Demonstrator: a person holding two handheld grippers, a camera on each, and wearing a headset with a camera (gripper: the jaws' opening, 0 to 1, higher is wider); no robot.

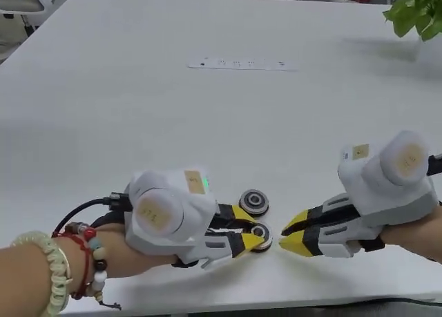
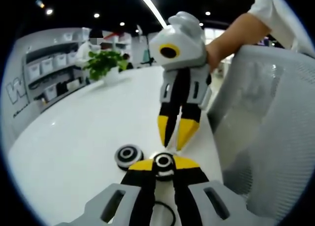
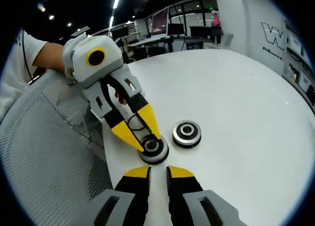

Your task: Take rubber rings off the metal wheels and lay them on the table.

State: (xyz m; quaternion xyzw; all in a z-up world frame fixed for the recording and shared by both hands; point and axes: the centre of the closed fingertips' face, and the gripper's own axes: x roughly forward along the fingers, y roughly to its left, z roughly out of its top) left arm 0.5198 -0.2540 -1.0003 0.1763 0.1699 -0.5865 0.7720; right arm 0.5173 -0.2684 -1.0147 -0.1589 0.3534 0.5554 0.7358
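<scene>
**Left tongs clamped on a wheel, right tongs empty beside it**

In the head view, your left tongs [image 1: 259,228] are clamped on a metal wheel [image 1: 262,234] near the front edge of the worktop [image 1: 138,110]. The second wheel [image 1: 254,201] lies flat just beside it at 12 o'clock. Your right tongs [image 1: 282,234] point in from 3 o'clock, with their tips near the clamped wheel but apart from it. A white strip [image 1: 242,63] lies far back at 12 o'clock.

In the left gripper view, your jaws press on either side of the metal wheel [image 2: 163,162]. The second wheel [image 2: 129,156] sits at 9 o'clock. The right tongs [image 2: 173,143] reach down from 12 o'clock with a narrow gap between the jaws and nothing in it. A mesh chair [image 2: 266,117] stands at 3 o'clock.

In the right gripper view, your right tongs [image 3: 158,173] are slightly apart and empty. The metal wheel [image 3: 153,151] is just ahead at 12 o'clock, clamped by the left tongs [image 3: 150,141], which come in from 11 o'clock. The second wheel [image 3: 187,133] lies at 2 o'clock.
</scene>
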